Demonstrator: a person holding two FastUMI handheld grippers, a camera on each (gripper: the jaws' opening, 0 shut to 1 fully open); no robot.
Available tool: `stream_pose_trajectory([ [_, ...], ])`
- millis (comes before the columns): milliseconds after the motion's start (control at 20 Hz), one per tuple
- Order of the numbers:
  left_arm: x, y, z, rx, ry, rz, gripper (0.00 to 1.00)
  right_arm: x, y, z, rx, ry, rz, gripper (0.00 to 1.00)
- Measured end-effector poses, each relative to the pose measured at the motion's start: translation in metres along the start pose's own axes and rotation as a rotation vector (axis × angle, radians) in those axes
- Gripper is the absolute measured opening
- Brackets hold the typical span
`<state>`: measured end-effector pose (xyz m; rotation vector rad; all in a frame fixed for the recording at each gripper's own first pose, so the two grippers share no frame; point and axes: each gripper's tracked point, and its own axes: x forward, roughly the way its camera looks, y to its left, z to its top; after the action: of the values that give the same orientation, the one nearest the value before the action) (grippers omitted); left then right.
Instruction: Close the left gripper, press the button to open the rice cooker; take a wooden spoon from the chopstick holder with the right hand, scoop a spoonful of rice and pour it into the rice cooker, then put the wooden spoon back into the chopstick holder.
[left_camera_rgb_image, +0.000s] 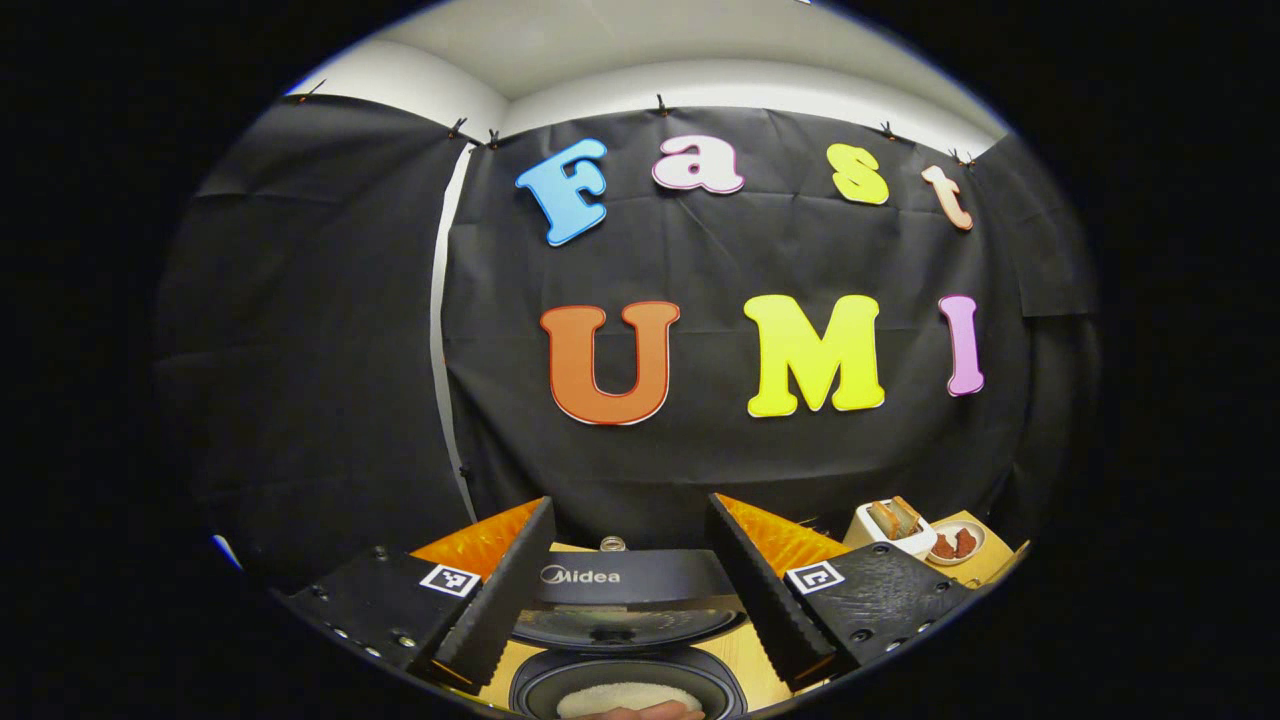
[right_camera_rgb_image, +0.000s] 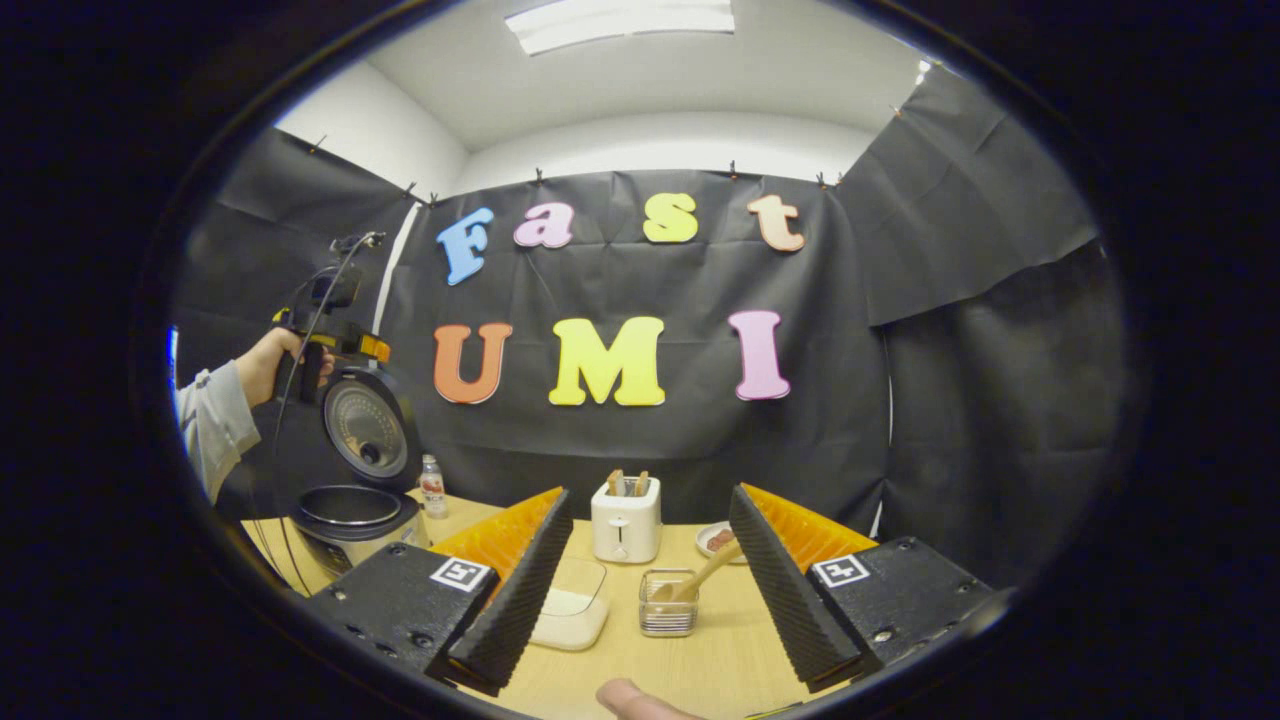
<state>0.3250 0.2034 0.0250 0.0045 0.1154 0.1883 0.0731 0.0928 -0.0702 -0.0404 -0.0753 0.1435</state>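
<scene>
On the bench (right_camera_rgb_image: 700, 660), toward its left edge in the right gripper view, the rice cooker (right_camera_rgb_image: 350, 515) stands with its lid (right_camera_rgb_image: 368, 432) swung up, rice already in its pot as the left gripper view shows. The left gripper (left_camera_rgb_image: 628, 585) hangs above the cooker, jaws spread wide and holding nothing. The right gripper (right_camera_rgb_image: 650, 590) hovers over the near side of the bench, jaws also wide apart and empty. Between its fingers sits the chopstick holder (right_camera_rgb_image: 668, 605) with the wooden spoon (right_camera_rgb_image: 700, 578) leaning out of it toward the right. Just left of the holder is a clear container of rice (right_camera_rgb_image: 572, 603); behind them stands a white toaster (right_camera_rgb_image: 626, 520).
</scene>
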Motion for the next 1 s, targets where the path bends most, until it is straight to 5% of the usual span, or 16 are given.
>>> stream_pose_trajectory([
  [250, 0.008, 0.019, -0.016, -0.003, 0.073, 0.068, 0.98, -0.001, -0.005, -0.007, 0.016, 0.022, -0.007, 1.0],
  [800, -0.067, 0.008, -0.059, -0.008, 0.209, 0.047, 0.96, -0.045, 0.019, -0.006, 0.039, 0.051, 0.036, 1.0],
  [850, -0.077, 0.007, -0.068, -0.01, 0.223, 0.046, 0.95, -0.049, 0.026, -0.004, 0.042, 0.048, 0.05, 0.94],
  [1000, -0.099, 0.003, -0.09, -0.009, 0.23, 0.048, 0.95, -0.064, 0.042, -0.002, 0.041, 0.045, 0.099, 1.0],
])
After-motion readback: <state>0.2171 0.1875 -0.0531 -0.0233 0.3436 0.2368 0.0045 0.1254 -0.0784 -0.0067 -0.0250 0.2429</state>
